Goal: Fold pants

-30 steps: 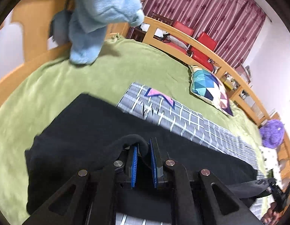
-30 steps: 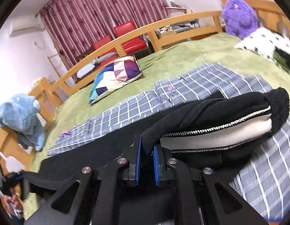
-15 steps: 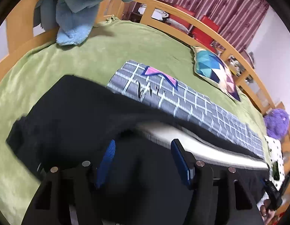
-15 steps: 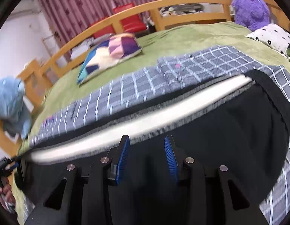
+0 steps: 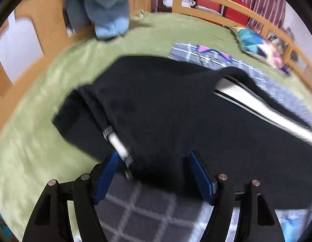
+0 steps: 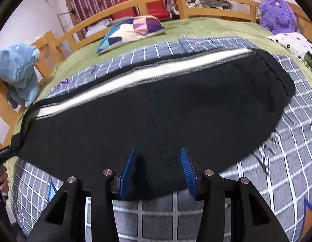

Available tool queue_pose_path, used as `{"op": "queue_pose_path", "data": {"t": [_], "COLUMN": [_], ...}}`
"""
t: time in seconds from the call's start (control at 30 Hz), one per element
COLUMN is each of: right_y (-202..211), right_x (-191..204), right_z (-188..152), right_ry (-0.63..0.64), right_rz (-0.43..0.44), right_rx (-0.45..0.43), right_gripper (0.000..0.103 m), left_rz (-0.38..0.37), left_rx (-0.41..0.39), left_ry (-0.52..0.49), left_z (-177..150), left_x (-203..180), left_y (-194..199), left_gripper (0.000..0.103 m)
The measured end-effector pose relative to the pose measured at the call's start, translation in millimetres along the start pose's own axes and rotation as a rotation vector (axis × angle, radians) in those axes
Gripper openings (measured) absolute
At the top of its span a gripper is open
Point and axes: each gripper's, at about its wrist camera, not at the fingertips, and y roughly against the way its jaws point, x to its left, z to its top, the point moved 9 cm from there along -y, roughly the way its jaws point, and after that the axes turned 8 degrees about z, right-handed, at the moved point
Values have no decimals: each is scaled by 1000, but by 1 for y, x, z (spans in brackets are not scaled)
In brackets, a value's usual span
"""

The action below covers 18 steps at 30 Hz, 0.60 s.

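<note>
**Pants laid flat, both grippers spread**

The black pants [image 6: 166,109] lie flat on the grey checked blanket [image 6: 277,161], directly ahead of the right gripper [image 6: 157,151], whose blue pads are spread with only cloth beneath them. Their white side stripe [image 6: 135,76] runs along the far edge. The left gripper [image 5: 153,154] is likewise spread, gripping nothing, over the pants' near hem; a blue plush toy [image 5: 109,6] sits beyond it on the green bedspread [image 5: 45,100]
</note>
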Motion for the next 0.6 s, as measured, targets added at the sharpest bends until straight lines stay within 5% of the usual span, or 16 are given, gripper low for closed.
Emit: {"op": "queue_pose_path", "data": {"t": [0.1,0.13,0.2,0.3,0.43,0.53,0.6], "right_y": [-1,-1,-1,0,9,15,20], "right_x": [-4,-5,-6,-6,-9,-10,-11], "right_z": [-10,-12,-14,-13,-8,-10,-14], "right_ry": [-25,-29,-31,7,28,22,19], "right_rz": [-12,-18,-29,-59,-103,-105,-104], "right_rx": [15,14,7,19,5,4,2], "right_gripper": [46,46,46,46,46,46,46], "left_rz": [81,102,112,117,73,135,115], "left_rx": [-19,-10,-7,-83,-101,-138,-165], "left_ry": [-50,-81,-107,6,137,164,162], "left_z": [12,18,34,85,144,157,154], "left_x": [-5,-7,-5,19,51,72,74], "left_y": [-19,-27,-32,-23,-12,10,26], "left_gripper": [65,48,41,38,52,72,74]}}
